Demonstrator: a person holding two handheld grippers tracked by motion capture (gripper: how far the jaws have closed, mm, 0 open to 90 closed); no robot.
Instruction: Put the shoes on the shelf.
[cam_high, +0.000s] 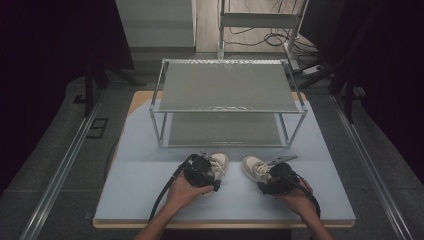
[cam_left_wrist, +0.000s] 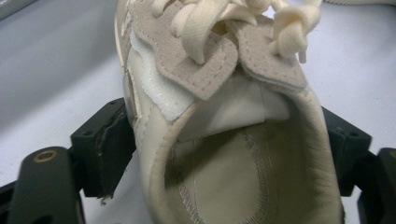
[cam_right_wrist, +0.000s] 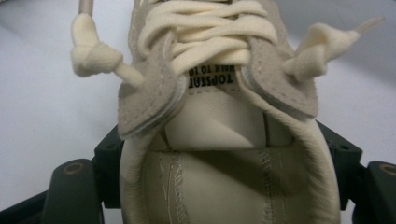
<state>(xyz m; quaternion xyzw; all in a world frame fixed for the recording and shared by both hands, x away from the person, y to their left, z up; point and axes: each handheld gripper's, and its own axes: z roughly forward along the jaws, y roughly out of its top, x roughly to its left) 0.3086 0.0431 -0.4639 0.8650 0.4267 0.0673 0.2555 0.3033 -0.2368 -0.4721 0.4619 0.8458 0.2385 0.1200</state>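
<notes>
Two cream lace-up sneakers stand side by side on the pale table mat (cam_high: 140, 190), toes toward the shelf rack. My left gripper (cam_high: 207, 169) reaches from behind over the heel of the left sneaker (cam_high: 221, 161). In the left gripper view its jaws (cam_left_wrist: 224, 144) flank the collar of that sneaker (cam_left_wrist: 219, 116), and the black pads (cam_left_wrist: 105, 147) lie against its sides. My right gripper (cam_high: 269, 176) sits the same way on the right sneaker (cam_high: 252, 166). In the right gripper view its gripper (cam_right_wrist: 229, 154) clasps the heel of that sneaker (cam_right_wrist: 215, 126), pads (cam_right_wrist: 109, 156) touching both sides.
A two-tier metal shelf rack (cam_high: 227, 85) with grey boards stands at the far half of the table, just beyond the sneakers' toes. Bare mat lies to the left and right of the hands. Cables and a stand (cam_high: 260, 22) are on the floor behind.
</notes>
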